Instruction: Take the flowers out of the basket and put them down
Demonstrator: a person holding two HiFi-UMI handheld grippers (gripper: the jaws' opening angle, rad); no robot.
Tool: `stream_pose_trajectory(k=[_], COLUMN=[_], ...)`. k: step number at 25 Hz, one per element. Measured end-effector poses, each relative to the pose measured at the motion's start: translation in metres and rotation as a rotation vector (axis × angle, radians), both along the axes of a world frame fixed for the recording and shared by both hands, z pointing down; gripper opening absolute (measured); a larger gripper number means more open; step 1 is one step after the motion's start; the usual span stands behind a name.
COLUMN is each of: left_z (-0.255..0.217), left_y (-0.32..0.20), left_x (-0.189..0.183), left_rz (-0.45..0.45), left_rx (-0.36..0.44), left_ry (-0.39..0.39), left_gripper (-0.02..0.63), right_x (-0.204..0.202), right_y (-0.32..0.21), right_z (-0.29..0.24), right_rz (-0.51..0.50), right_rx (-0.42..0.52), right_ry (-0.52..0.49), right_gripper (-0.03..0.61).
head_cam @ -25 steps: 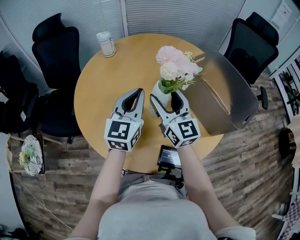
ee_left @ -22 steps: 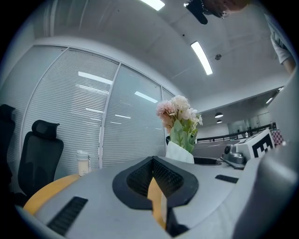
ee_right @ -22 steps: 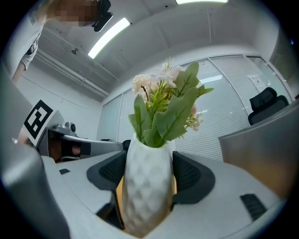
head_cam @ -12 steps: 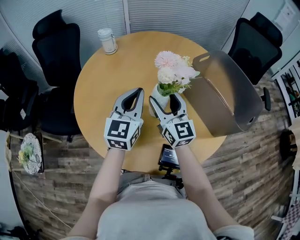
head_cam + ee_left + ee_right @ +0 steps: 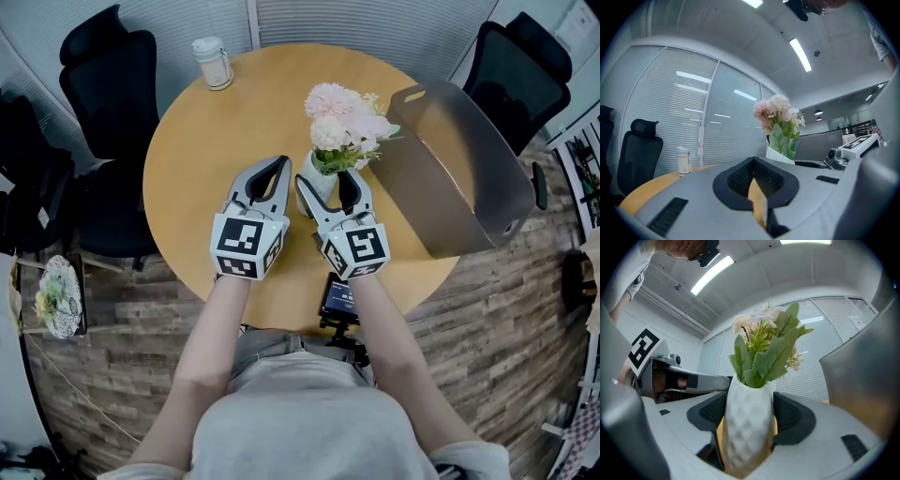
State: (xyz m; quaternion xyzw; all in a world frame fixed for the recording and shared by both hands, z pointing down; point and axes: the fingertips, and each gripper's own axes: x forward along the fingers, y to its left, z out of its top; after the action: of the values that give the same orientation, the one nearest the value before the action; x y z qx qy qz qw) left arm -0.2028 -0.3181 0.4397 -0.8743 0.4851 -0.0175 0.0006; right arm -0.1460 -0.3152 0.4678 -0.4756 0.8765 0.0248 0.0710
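Note:
A white vase [image 5: 317,174] with pink and cream flowers [image 5: 342,117] stands upright over the round wooden table [image 5: 202,141], just left of the grey basket [image 5: 459,178]. My right gripper [image 5: 325,184] is shut on the vase body, one pad on each side. The right gripper view shows the vase [image 5: 747,427] filling the gap between the pads, with the flowers [image 5: 764,343] above. My left gripper [image 5: 277,169] lies beside it on the left, shut and empty. From the left gripper view the flowers [image 5: 780,112] rise to the right.
The basket lies tipped on the table's right side, its opening toward the vase. A lidded white jar [image 5: 213,63] stands at the far left edge. Black office chairs [image 5: 103,84] [image 5: 520,61] flank the table. A small screen device [image 5: 342,295] sits below the near edge.
The view has shifted slightly. The right gripper keeps its hold on the vase beside the basket, and the left gripper stays shut next to it.

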Motion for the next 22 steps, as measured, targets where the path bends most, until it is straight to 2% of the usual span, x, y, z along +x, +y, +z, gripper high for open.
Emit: stream_pose_trajectory(k=[15, 22], left_z=[0.006, 0.008], left_y=[0.003, 0.005], left_x=[-0.001, -0.005], left_rz=[-0.003, 0.0], left_rx=[0.009, -0.009], left_ry=[-0.005, -0.004], left_gripper=[0.003, 0.003], right_x=[-0.007, -0.011], right_y=[0.004, 0.004], right_z=[0.017, 0.021], right_rz=[0.012, 0.004], right_rx=[-0.002, -0.037], right_ry=[0.049, 0.073], right_gripper=[0.329, 0.328])
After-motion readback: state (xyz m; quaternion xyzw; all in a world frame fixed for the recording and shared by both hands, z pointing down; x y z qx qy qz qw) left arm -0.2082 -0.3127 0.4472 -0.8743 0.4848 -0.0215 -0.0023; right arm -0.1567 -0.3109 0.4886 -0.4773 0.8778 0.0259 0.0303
